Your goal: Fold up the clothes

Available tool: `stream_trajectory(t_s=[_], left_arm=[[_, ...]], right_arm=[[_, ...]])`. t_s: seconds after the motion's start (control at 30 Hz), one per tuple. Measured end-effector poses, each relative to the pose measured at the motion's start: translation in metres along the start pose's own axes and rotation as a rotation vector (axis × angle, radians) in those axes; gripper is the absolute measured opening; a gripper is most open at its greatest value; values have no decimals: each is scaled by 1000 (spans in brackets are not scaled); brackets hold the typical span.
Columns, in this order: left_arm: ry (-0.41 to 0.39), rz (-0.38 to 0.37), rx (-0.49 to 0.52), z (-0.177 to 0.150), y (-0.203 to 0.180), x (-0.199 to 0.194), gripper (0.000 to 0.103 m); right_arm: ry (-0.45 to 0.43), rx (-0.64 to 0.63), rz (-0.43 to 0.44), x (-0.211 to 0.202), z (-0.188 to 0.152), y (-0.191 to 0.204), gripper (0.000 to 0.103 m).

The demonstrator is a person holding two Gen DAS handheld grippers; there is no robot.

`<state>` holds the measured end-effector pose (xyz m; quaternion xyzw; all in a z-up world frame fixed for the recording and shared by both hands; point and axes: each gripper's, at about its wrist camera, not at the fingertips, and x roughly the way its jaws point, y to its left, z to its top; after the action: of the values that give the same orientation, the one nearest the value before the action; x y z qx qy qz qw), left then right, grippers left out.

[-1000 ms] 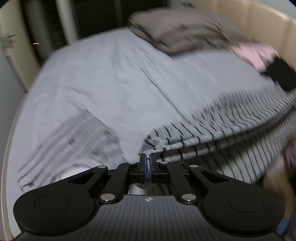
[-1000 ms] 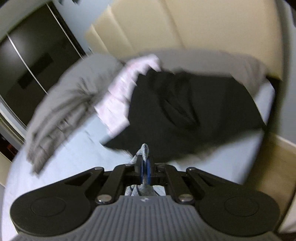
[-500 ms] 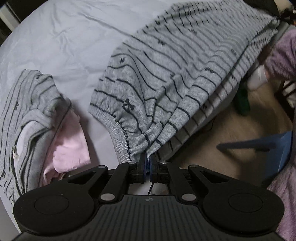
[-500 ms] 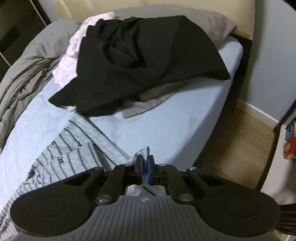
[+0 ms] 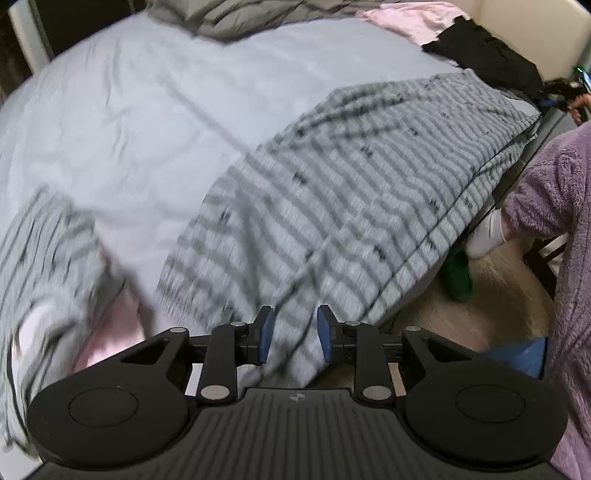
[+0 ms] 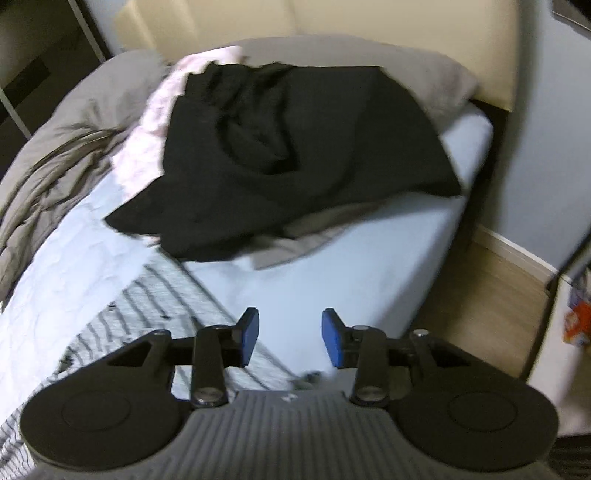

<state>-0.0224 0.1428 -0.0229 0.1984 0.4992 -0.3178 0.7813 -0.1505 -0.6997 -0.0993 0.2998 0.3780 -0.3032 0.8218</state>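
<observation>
Lying spread across the near edge of the bed (image 5: 140,122), the striped grey garment (image 5: 354,192) looks laid flat to prepare a fold; the left tool (image 5: 292,334) and right tool (image 6: 290,338) both hover spread, pinching nothing. Beyond, a black garment (image 6: 303,155) is heaped by the beige headboard (image 6: 388,33), above a wood floor (image 6: 480,295)

The left gripper (image 5: 292,334) has its blue-padded fingers (image 5: 266,334) spread apart, holding nothing, angled down toward the near edge of the bed. The right gripper (image 6: 290,339) likewise stands with its fingers (image 6: 334,343) parted and nothing between them, pointed toward the bed's far corner. A purple fleece sleeve (image 5: 546,199) of the person shows at the right of the left wrist view.
</observation>
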Motion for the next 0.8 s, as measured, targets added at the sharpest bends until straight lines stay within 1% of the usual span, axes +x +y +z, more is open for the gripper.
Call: stream_trajectory(t_s=[0.13, 0.23, 0.3, 0.37, 0.43, 0.53, 0.63, 0.67, 0.8], left_arm=[[-30, 22, 48, 20, -22, 17, 24], [-44, 13, 47, 29, -28, 32, 24], [-59, 4, 16, 35, -26, 44, 24], [-47, 1, -12, 41, -24, 54, 24], [-31, 17, -5, 50, -25, 63, 24], [-47, 12, 6, 59, -26, 67, 24], [-54, -3, -8, 68, -26, 71, 24], [-53, -3, -4, 71, -27, 73, 24], [-41, -10, 15, 79, -32, 81, 24]], right_arm=[[21, -50, 61, 20, 2, 29, 41], [48, -69, 98, 40, 1, 51, 41], [67, -84, 106, 53, -1, 63, 41], [89, -99, 110, 66, -2, 74, 41], [105, -113, 104, 77, -3, 82, 40], [132, -110, 97, 89, -4, 85, 40], [152, -100, 129, 92, -6, 86, 8], [151, -102, 137, 91, -7, 87, 8], [87, -123, 150, 71, -1, 92, 6]])
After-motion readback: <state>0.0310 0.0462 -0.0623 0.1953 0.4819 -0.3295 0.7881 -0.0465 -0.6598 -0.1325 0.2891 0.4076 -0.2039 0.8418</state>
